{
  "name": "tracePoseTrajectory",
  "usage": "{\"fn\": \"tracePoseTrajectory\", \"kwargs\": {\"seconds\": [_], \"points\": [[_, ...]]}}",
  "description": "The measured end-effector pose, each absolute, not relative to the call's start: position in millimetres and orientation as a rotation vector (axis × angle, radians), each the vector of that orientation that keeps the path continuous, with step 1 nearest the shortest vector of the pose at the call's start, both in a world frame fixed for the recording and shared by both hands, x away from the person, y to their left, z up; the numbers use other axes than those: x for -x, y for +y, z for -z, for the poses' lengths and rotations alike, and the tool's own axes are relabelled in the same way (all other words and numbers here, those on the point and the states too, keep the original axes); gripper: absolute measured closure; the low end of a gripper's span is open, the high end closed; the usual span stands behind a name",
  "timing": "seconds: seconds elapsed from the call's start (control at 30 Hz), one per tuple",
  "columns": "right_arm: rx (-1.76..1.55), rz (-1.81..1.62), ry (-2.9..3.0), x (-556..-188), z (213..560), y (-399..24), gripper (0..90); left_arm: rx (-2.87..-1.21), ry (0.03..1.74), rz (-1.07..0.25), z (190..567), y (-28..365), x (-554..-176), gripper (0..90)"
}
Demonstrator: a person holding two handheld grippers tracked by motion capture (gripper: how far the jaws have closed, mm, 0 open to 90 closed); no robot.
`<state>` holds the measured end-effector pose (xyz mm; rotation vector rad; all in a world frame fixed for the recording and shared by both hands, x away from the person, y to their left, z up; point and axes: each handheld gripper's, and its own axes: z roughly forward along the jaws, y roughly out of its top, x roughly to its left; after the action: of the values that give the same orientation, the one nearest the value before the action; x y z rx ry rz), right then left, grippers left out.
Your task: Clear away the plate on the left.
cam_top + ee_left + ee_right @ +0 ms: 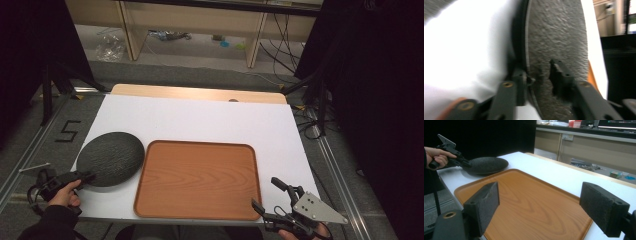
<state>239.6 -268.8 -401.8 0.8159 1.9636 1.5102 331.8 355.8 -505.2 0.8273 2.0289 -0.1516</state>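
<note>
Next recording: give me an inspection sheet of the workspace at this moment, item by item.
Surface: white table top, wooden strip along its far edge.
Job's things: dark textured plate beside the wooden tray, which is empty.
Clutter: nothing seen on the table.
Grippers: left gripper fingers straddle the plate's near rim, one above, one below; contact unclear through blur. Right gripper open at the tray's near right corner, holding nothing.
Cables: black cables on the floor at far right.
Surroundings: shelving with floor litter, dark curtains.

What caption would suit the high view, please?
Left gripper grips the dark plate rim beside the wooden tray; right gripper open.
</note>
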Motion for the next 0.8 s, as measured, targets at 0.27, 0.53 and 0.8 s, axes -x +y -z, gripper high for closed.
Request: {"fn": "tracePoseTrajectory", "kwargs": {"seconds": [0.27,0.53,0.8], "points": [[-0.803,-1.539,1.944,-240.9,402.8,-267.7,17.4,-0.8,1.968,0.125,501.1,359.3,-330.2,78.3],[-0.825,-1.529,1.959,-239.0,402.1,-267.9,17.7,-0.759,1.905,0.108,497.0,361.6,-329.2,83.0],[-0.817,-1.548,1.963,-240.1,402.5,-267.6,18.0,-0.846,1.841,0.007,484.0,359.6,-333.2,86.1]]}}
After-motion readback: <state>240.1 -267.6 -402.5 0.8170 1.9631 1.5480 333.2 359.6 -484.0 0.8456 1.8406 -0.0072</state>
